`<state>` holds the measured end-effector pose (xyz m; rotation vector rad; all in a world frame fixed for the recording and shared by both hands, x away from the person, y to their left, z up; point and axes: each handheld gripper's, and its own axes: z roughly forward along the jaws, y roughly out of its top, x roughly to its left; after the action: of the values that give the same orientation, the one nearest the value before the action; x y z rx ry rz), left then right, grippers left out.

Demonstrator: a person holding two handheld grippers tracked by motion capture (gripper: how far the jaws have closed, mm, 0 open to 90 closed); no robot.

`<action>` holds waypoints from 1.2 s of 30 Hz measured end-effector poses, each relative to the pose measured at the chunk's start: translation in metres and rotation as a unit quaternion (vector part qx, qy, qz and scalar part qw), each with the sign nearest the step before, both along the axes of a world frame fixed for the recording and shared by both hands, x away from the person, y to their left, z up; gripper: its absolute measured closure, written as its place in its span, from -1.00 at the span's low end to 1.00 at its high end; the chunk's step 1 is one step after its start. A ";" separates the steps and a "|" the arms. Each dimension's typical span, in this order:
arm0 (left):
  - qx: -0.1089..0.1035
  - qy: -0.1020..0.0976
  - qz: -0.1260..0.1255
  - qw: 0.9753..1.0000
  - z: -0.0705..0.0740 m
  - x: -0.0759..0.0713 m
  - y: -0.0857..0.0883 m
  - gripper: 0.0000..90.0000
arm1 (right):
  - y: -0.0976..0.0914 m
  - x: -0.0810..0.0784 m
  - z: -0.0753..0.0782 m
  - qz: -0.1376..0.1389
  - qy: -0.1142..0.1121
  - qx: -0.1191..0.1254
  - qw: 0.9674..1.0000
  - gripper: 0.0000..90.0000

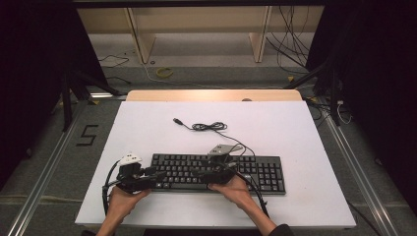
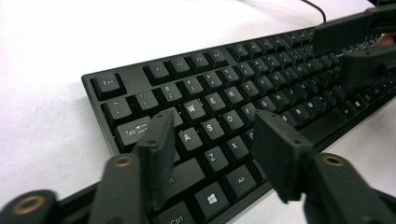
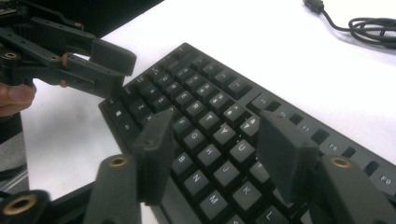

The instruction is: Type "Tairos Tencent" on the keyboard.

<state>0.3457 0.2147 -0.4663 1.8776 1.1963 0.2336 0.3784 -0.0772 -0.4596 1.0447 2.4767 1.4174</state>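
Black jaws on my left gripper (image 2: 212,154) stand part-spread w/ nothing between them, hanging over the Tab–Z corner of the keyboard (image 1: 219,173). Right gripper (image 3: 215,154) is likewise spread & empty, poised above the H–N–M keys near the board's middle. Neither pad looks to be pressing a key, tho contact is hard to judge from these angles.

Keyboard lies flat on the white table (image 1: 147,128), near edge toward me, both grippers low over its left half. Its cable (image 1: 209,126) runs off the back and coils w/ the plug loose, well apart from the jaws.

Step in hand, as I read it: hovering over the keys, about to type or to grip the board. Next move needs a slow descent, one jaw tip on one key, w/o clipping neighbours.
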 end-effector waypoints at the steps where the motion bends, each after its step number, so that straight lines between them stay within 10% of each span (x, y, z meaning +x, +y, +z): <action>1: 0.000 0.000 -0.001 1.000 0.000 0.000 0.000 0.19 | 0.001 0.000 0.000 0.001 -0.001 -0.001 1.000 0.09; 26: 0.038 0.003 -0.017 0.999 -0.001 -0.001 -0.001 0.97 | 0.030 0.012 -0.005 0.012 0.008 -0.032 0.999 0.92; 36: 0.047 0.011 -0.018 0.999 -0.003 0.000 0.001 0.99 | 0.043 0.016 -0.009 0.013 0.016 -0.047 0.999 1.00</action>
<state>0.3458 0.2153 -0.4691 1.9861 1.1838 0.2544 0.3945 -0.0345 -0.4685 1.0286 2.5602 1.2855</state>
